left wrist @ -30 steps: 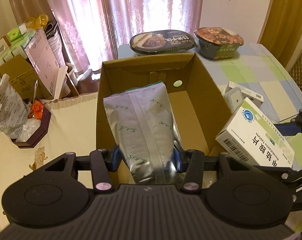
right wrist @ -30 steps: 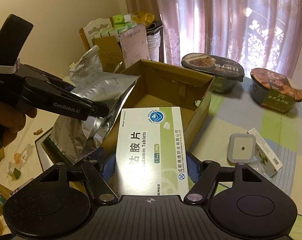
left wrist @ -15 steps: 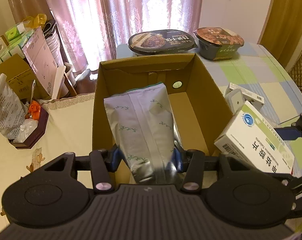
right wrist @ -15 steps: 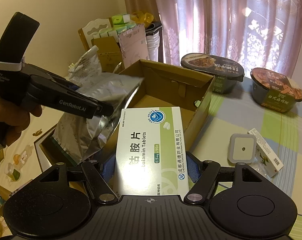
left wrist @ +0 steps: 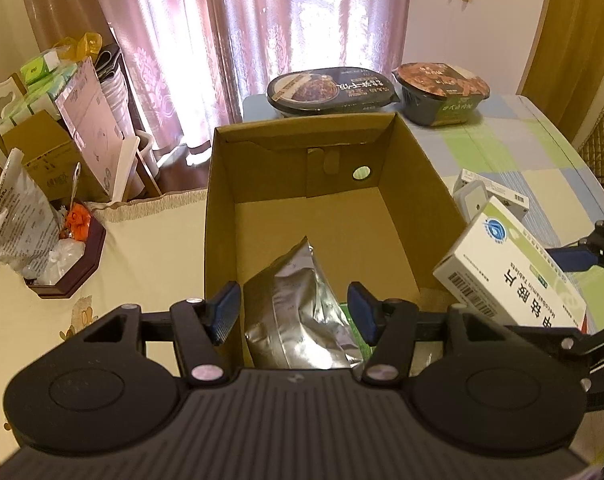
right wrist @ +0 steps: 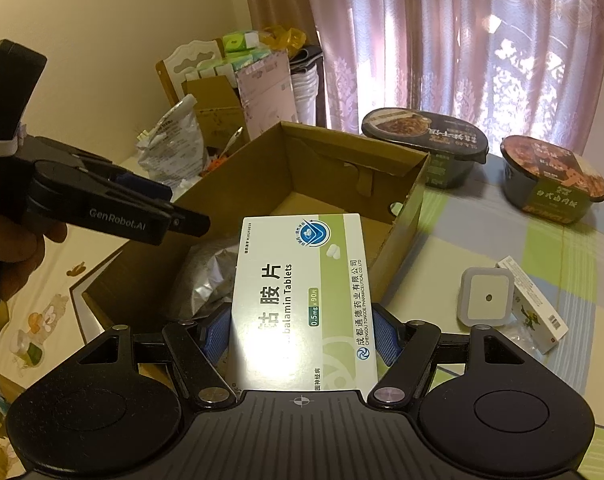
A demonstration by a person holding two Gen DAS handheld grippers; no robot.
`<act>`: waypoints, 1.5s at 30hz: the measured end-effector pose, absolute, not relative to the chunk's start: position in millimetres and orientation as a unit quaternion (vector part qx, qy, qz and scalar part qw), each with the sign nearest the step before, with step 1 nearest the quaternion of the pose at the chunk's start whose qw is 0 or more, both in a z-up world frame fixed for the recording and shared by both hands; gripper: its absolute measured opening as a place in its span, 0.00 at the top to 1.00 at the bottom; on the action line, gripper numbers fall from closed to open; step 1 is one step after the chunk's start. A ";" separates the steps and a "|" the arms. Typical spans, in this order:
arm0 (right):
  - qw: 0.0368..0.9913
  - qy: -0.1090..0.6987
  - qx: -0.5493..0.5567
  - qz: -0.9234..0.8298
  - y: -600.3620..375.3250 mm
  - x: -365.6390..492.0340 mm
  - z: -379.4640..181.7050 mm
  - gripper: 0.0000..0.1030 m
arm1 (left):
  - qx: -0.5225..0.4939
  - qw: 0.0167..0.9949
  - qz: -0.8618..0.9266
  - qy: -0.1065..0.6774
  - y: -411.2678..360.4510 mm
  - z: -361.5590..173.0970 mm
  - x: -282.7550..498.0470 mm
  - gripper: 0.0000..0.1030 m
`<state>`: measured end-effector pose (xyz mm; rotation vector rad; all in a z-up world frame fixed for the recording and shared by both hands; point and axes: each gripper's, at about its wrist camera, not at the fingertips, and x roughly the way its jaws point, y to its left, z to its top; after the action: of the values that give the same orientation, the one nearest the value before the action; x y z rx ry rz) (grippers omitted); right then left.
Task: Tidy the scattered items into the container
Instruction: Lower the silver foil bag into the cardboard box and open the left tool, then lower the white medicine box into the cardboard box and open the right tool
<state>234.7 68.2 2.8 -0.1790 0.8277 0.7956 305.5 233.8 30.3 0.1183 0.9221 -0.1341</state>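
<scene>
An open cardboard box (left wrist: 418, 184) (right wrist: 406, 216) stands on the table. A silver foil pouch (left wrist: 302, 312) (right wrist: 209, 276) lies inside it at the near end. My left gripper (left wrist: 293, 304) hangs open above that pouch, touching nothing. My right gripper (right wrist: 299, 332) is shut on a white and green tablet box (right wrist: 302, 296) (left wrist: 510, 276), held just outside the cardboard box's right wall. A small white square device (right wrist: 488, 294) (left wrist: 472, 200) and a slim white carton (right wrist: 532, 308) (left wrist: 498, 194) lie on the table to the right.
Two sealed instant meal bowls (left wrist: 332, 90) (left wrist: 442, 92) sit behind the cardboard box. A dark wooden tray (left wrist: 65, 264) with bags and clutter stands at the left. Curtains and stacked boxes fill the back left. A hand (right wrist: 9, 248) holds the left gripper.
My left gripper opened and let go of the silver pouch, which dropped into the cardboard box. The tablet box stays clamped in my right gripper, hardly moved.
</scene>
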 end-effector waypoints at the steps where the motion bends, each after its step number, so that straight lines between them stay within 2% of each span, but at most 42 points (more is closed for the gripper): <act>1: 0.836 0.391 -0.084 0.376 68.5 234.6 3.2 0.29 | 0.056 0.892 -0.064 0.444 234.2 30.5 304.0 0.48; 17: 0.832 0.403 -0.073 0.374 88.3 238.8 2.5 0.29 | 0.075 0.893 -0.053 0.441 240.0 38.9 282.1 0.47; 26: 0.829 0.403 -0.024 0.387 101.4 251.7 2.5 0.29 | 0.083 0.895 -0.031 0.438 248.7 43.6 275.7 0.47; 27: 0.828 0.404 -0.024 0.388 102.0 252.9 1.6 0.24 | 0.082 0.895 -0.029 0.438 249.4 44.0 274.8 0.47; 28: 0.829 0.403 -0.023 0.388 101.5 253.5 1.2 0.04 | 0.081 0.895 -0.027 0.438 250.4 44.1 274.2 0.47; 29: 0.832 0.396 -0.021 0.387 99.1 252.5 1.9 0.00 | 0.081 0.895 -0.026 0.438 251.3 44.0 273.6 0.47; 45: 0.854 0.391 0.002 0.344 38.9 244.6 10.0 0.00 | 0.076 0.896 -0.045 0.436 234.3 46.0 264.7 0.46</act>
<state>244.6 38.9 10.0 0.0046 0.8224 0.7232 264.7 234.3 46.0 0.1574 0.9029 -0.0922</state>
